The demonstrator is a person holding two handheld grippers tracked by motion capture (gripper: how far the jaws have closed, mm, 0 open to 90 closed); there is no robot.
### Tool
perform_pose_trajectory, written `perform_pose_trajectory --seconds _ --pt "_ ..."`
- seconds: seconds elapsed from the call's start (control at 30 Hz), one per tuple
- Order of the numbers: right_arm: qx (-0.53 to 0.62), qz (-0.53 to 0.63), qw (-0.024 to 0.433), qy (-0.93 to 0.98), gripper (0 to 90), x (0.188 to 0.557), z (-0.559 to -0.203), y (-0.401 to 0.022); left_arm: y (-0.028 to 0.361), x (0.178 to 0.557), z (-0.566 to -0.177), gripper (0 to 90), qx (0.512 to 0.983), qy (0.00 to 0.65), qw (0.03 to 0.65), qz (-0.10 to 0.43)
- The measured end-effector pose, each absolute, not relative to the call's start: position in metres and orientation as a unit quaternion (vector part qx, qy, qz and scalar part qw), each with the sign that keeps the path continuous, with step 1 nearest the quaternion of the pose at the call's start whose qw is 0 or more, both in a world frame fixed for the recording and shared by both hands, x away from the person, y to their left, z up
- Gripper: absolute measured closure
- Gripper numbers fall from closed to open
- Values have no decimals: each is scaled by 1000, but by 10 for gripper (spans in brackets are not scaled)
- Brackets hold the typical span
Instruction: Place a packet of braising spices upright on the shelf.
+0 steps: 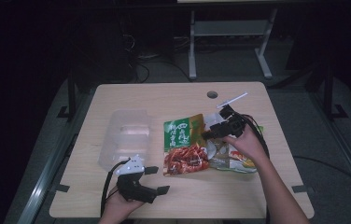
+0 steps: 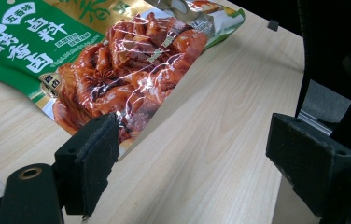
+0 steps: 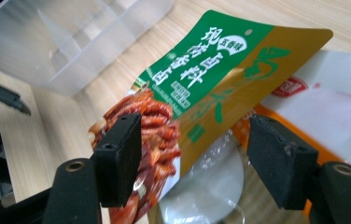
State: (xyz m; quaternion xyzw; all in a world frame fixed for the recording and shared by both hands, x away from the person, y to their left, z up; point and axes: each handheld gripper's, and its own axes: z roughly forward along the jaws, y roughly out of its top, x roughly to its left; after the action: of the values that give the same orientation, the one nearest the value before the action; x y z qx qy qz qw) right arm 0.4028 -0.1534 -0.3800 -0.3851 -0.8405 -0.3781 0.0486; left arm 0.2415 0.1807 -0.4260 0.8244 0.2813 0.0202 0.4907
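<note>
Right now your right gripper (image 1: 211, 129) hangs over the green-and-gold snack packet (image 1: 184, 144) near the middle of the table (image 1: 117, 95), jaws wide apart with nothing clamped; in the right gripper view the packet's edge sits between the two pads (image 3: 120, 154) but neither pad presses on it. That packet lies flat, just right of the clear plastic bin (image 1: 124, 137) and overlapping a second, white-and-orange packet (image 1: 232, 158) under your right hand. Your left gripper (image 1: 157, 179) rests low at the near edge, jaws also apart and empty, pointing toward the packet's lower corner; in the left gripper view the packet (image 2: 117, 70) lies just past the left pad (image 2: 89, 158), not touching it as far as you can tell. Step looks like the reach-and-grasp on the top packet, probably headed for the bin, so the task is early: bin looks empty, both packets on the table. Next move calls for you to bring the right jaws down around the raised edge and close on one layer only, not the packet beneath. Foil is slick and floppy, so bite well in from the edge or it may slide out.
</note>
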Motion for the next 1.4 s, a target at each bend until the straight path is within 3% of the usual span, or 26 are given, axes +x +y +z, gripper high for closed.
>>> perform_pose_trajectory --seconds 1.07,1.23,1.27,1.33,1.37,1.4 --pt "-446 -318 91 -832 528 445 -421 -132 176 241 -426 171 827 281 486 20" --pt "-449 -314 92 -831 611 445 -425 -129 175 241 -427 171 829 281 484 19" --pt "-453 -319 107 -826 698 446 -428 -128 175 242 -427 171 829 281 484 19" --pt "-453 -321 114 -824 749 446 -429 -129 175 242 -427 172 829 282 483 19" --pt "-447 -328 123 -823 851 445 -429 -129 175 242 -427 172 828 283 484 18" --pt "-445 -334 122 -822 895 444 -429 -130 175 243 -427 172 828 283 484 17"
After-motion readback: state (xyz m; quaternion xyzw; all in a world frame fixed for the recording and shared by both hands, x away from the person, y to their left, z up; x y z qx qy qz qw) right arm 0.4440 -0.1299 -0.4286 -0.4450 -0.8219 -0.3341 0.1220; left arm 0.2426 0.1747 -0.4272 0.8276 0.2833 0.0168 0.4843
